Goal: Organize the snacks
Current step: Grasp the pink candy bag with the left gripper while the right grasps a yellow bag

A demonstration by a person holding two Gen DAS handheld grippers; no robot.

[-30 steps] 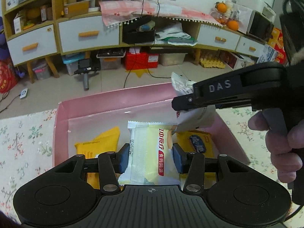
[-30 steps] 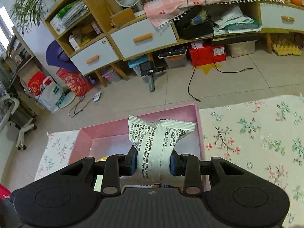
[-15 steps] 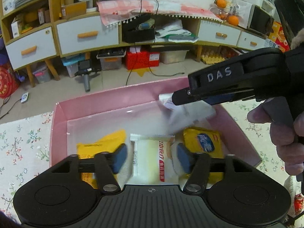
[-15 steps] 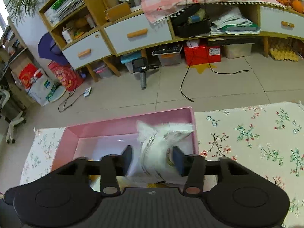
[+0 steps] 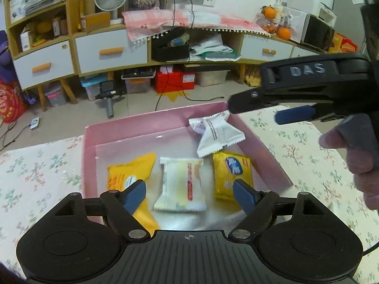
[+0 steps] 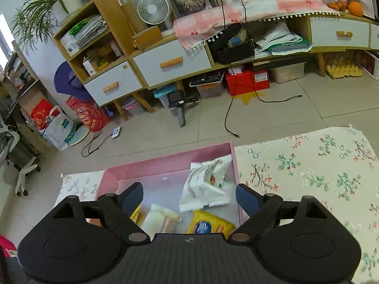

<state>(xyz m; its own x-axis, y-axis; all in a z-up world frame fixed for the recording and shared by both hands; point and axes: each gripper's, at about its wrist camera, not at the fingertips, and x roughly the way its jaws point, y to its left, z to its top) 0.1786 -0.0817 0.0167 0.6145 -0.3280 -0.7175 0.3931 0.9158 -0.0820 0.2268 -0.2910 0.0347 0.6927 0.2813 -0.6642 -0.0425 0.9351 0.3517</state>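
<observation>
Left wrist view, near to far: left gripper (image 5: pixel 189 195) angled down over the pink box (image 5: pixel 89 142), jaws wide apart, just opened, nothing gripped. Just beyond the blue pads, cream snack pack (image 5: pixel 182 184) flat on the box floor, clear of both pads. Left of it an orange-yellow packet (image 5: pixel 132 168), partly behind the left pad; right of it a yellow packet with a blue logo (image 5: pixel 233 169), partly behind the right pad. Farther in, a white crinkled wrapper (image 5: pixel 216 135) propped in the far right corner, lower edge over the top of the yellow packet. Above that corner, right gripper (image 5: pixel 260 108) reaching in from the right, seen side-on, pointed leftward and slightly down, one blue pad showing; a hand (image 5: pixel 353 156) wrapped round its handle at the right edge. Floral cloth (image 5: pixel 35 165) on the counter either side of the box. Beyond, tiled floor and a low cabinet (image 5: pixel 111 52) with white drawers.

Right wrist view: right gripper (image 6: pixel 189 196) tilted down above the box's right half, jaws spread wide, just opened, holding nothing. White wrapper (image 6: pixel 206 184) free between and beyond the pads, leaning by the box's right wall (image 6: pixel 233 161). Cream pack (image 6: pixel 161 217) and yellow packet (image 6: pixel 210 224) partly hidden under the gripper body.
</observation>
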